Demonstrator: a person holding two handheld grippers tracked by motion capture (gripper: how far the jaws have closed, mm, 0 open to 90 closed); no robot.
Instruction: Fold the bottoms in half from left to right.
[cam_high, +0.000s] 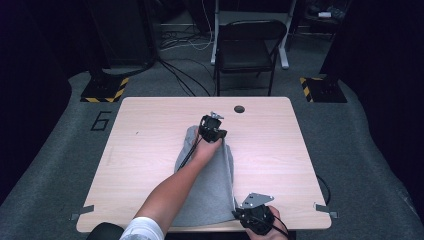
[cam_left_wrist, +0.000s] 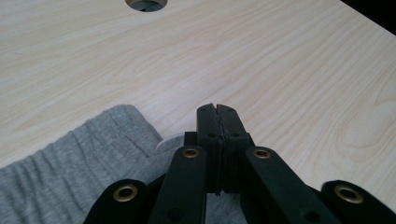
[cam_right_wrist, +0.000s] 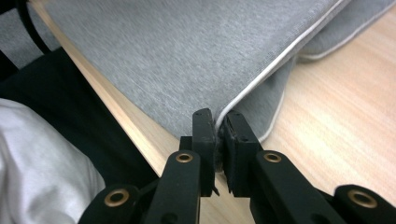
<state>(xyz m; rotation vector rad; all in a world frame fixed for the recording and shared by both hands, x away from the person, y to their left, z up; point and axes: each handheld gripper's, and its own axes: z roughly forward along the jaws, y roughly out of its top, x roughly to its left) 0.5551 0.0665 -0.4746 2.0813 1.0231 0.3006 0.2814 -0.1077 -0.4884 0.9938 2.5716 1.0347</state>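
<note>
Two tongs on one grey garment (cam_high: 210, 190), spread on counter (cam_high: 280, 150) from mid to near edge. Left tongs (cam_left_wrist: 217, 112) shut tight at garment's far end (cloth between jaws, can't tell). Right tongs (cam_right_wrist: 219, 122) clamped on white-piped hem at near-right corner, by counter edge.

Legible marking: a single large dark numeral "6" (cam_high: 101, 120), set on the grey floor covering just beside the left edge of the wooden table (cam_high: 150, 115), as seen in the high view. Warning sign: yellow-and-black diagonal hazard stripes on the two dark base plates on the floor beyond the table, one at left (cam_high: 106, 90) and one at right (cam_high: 322, 89). No brand name, label or other writing can be read.
</note>
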